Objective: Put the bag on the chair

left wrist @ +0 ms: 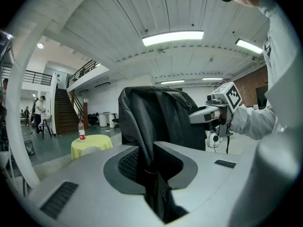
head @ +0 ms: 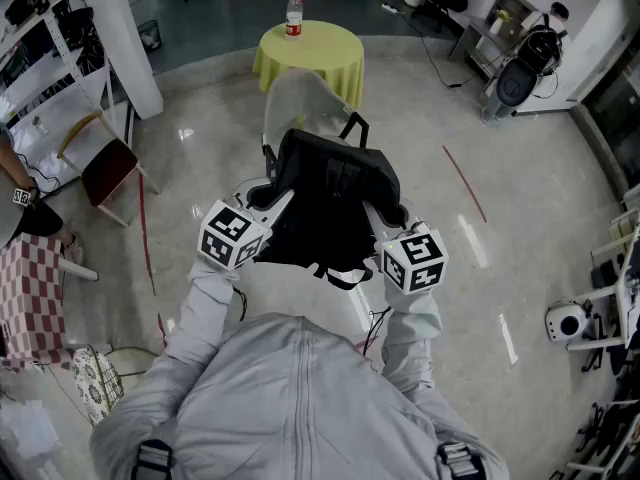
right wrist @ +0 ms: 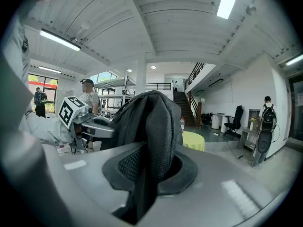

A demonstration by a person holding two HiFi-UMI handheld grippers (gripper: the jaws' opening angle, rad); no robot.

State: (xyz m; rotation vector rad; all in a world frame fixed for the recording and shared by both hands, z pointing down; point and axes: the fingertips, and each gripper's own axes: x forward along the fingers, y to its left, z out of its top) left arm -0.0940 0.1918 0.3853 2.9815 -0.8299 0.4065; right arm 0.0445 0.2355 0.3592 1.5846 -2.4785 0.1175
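Glossy floor | bag lengthwise away, handle toward chair | left gripper, right gripper clamp it (opposite sides)

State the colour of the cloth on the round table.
Yellow tablecloth, clearest in the head view.

Black bag, yellow tablecloth

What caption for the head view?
Left gripper and right gripper hold a black backpack by the pale chair, yellow table beyond.
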